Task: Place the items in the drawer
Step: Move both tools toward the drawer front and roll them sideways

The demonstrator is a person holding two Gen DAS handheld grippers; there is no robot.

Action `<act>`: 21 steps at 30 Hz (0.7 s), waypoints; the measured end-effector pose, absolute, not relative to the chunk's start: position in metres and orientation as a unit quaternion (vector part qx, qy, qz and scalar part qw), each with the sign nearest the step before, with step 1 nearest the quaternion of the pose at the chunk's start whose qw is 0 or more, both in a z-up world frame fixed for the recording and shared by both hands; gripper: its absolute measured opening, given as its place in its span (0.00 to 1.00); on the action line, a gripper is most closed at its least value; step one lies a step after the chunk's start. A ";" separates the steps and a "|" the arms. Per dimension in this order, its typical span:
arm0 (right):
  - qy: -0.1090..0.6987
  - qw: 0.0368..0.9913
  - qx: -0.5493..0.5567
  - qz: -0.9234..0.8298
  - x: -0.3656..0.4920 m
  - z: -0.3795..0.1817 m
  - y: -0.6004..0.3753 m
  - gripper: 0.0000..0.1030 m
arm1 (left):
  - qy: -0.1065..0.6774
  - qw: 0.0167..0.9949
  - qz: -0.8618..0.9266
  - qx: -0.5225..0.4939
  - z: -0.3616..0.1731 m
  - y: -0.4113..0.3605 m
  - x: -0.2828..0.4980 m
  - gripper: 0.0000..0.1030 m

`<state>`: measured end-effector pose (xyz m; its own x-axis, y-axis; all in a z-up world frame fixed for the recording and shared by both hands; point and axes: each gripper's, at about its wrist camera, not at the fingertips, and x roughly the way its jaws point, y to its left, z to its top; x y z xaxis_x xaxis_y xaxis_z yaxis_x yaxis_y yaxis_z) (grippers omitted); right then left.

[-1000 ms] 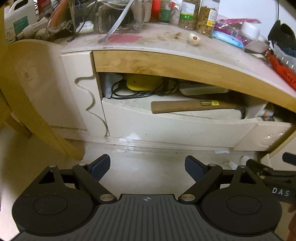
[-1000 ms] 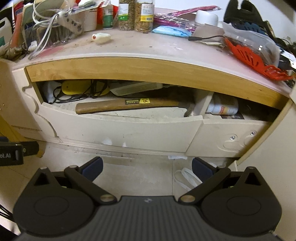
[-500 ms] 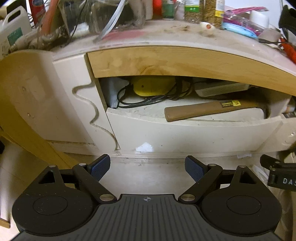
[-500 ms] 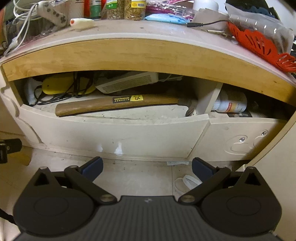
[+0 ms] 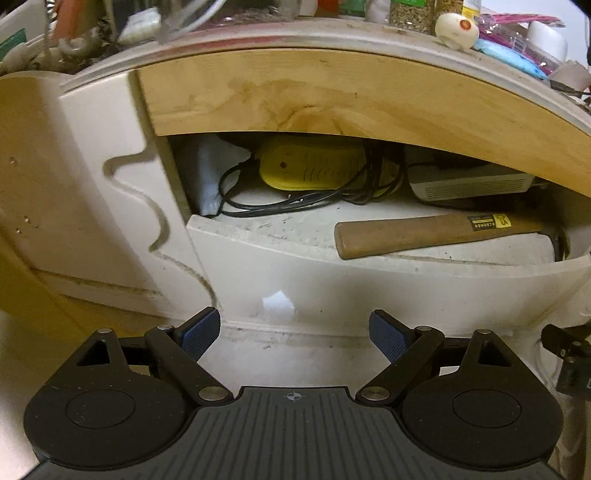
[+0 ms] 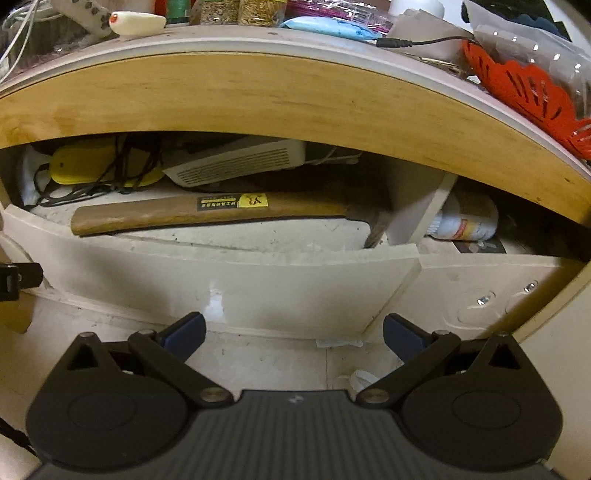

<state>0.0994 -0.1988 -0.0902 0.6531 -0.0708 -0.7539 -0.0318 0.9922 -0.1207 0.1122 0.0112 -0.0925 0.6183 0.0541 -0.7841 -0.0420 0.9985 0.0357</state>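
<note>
A pale, dusty counter (image 6: 258, 40) with a curved wooden front band (image 6: 295, 96) runs across both views, crowded on top with spice jars, cables, a white egg-shaped object with a red spot (image 5: 457, 30) and a red perforated plastic piece (image 6: 532, 92). Below the band a cream-white open drawer (image 6: 221, 280) stands pulled out, its front panel facing both cameras. In the drawer lies a wooden-handled hammer with a black and yellow label (image 6: 207, 212), lengthwise along the front wall, its head at the right end against a white divider board (image 6: 417, 206). Behind it are a yellow plastic device (image 5: 310, 166) wrapped in black cables (image 5: 295, 201) and a white slatted box (image 6: 236, 162).

The left tongs (image 5: 293, 334) hang released, blue pads wide apart and gripping nothing, low in front of the drawer's left half. The right tongs (image 6: 293, 336) are likewise spread and carrying nothing, before the drawer's right half. Pale tiled floor (image 6: 277, 362) lies between tongs and drawer front. The gap between drawer rim and wooden band is narrow.

Right of the divider, a white bottle with an orange label (image 6: 465, 221) lies on its side in shadow; the label cannot be read. The hammer head is dark and partly hidden. The counter's clutter is cut off at the top edge.
</note>
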 end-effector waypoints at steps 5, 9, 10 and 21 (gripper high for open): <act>0.403 0.912 -0.071 0.000 0.112 -0.097 -0.197 0.99 | 0.432 0.901 0.022 0.016 -0.102 0.008 0.123 0.87; 0.403 0.913 -0.070 0.001 0.125 -0.100 -0.195 0.99 | 0.438 0.898 0.022 0.010 -0.111 0.006 0.134 0.87; 0.404 0.912 -0.071 0.000 0.128 -0.102 -0.195 0.99 | 0.439 0.898 0.021 0.009 -0.113 0.005 0.136 0.87; 0.426 0.904 -0.032 -0.023 0.143 -0.119 -0.214 1.00 | 0.440 0.898 0.015 0.012 -0.122 -0.001 0.148 0.87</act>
